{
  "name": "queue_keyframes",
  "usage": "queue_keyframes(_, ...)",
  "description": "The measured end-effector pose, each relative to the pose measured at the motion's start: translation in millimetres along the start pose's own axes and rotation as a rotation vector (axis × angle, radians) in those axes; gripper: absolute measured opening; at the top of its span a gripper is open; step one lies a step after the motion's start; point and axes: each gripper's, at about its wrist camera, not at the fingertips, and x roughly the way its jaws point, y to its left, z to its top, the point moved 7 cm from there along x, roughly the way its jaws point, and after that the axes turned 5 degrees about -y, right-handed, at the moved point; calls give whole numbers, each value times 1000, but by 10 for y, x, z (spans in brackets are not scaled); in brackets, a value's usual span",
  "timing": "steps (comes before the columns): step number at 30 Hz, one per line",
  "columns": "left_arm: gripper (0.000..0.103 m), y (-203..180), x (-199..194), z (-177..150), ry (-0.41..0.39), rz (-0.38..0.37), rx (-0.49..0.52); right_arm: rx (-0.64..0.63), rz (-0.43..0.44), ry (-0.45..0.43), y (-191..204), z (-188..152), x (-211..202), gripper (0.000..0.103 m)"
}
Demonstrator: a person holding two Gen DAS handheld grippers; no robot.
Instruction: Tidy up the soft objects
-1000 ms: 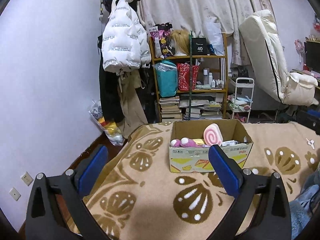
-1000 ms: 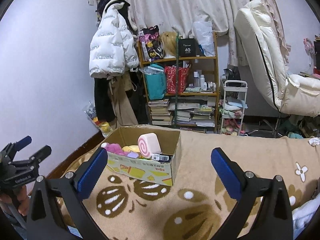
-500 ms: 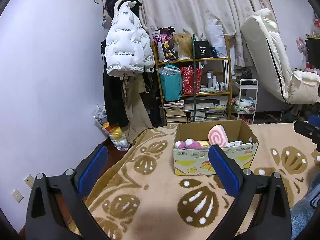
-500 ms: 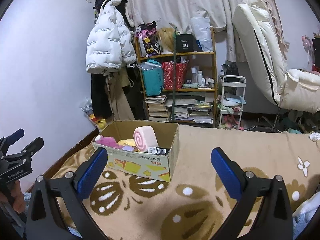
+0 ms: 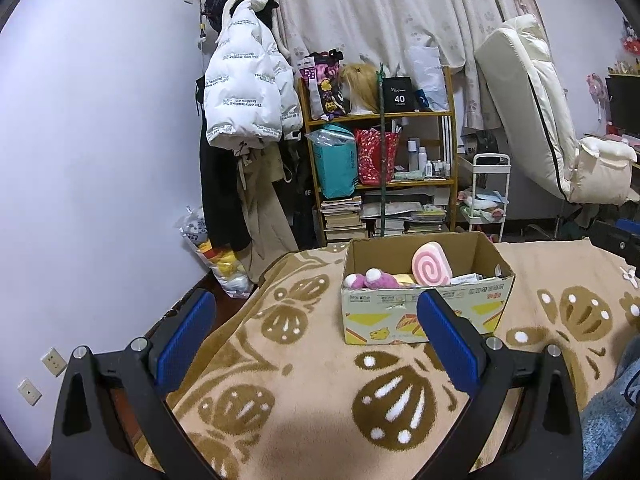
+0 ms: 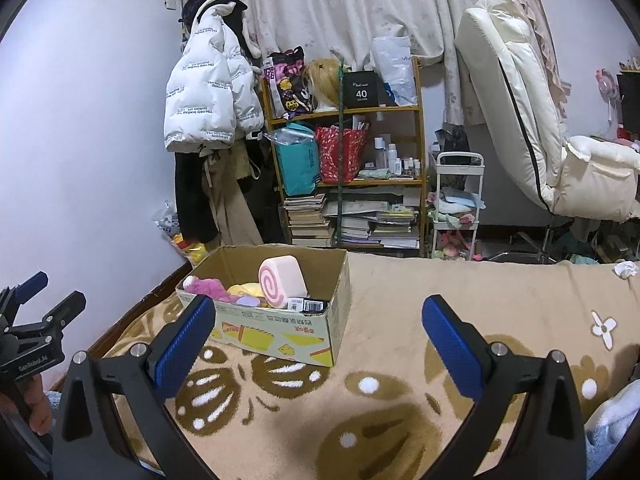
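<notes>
A cardboard box (image 5: 424, 316) stands on the beige patterned blanket (image 5: 304, 404). In it lie a pink swirl-roll cushion (image 5: 431, 269), a pink and white plush (image 5: 370, 280) and a yellow soft item (image 6: 250, 289). The box also shows in the right wrist view (image 6: 280, 332), with the roll (image 6: 280, 280) leaning inside. My left gripper (image 5: 316, 336) is open and empty, well short of the box. My right gripper (image 6: 316, 340) is open and empty, to the right of the box. The left gripper also shows at the left edge of the right wrist view (image 6: 40, 312).
A shelf (image 5: 380, 168) with books, bags and bottles stands behind the bed. A white jacket (image 5: 248, 96) hangs on the wall at left. A cream recliner (image 5: 552, 132) and a small white cart (image 5: 486, 196) stand at right. A blue cloth (image 5: 612, 412) lies at lower right.
Both grippers have drawn back and tilted up a little, so the box sits lower and farther in both views. Both stay open and empty.
</notes>
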Motion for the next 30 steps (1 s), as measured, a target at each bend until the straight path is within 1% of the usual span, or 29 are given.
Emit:
queue_keyframes(5,100,22,20,-26,12,4,-21,-8,-10,-7,-2,8,-4,103)
queue_keyframes(15,100,-19,29,-66,9,-9,1,-5,-13,-1,15,7,-11,103)
queue_keyframes(22,100,-6,23,-58,4,4,-8,-9,-14,-8,26,19,-9,103)
queue_keyframes(30,100,-29,30,-55,13,-9,-11,-8,-11,-8,82,9,-1,103)
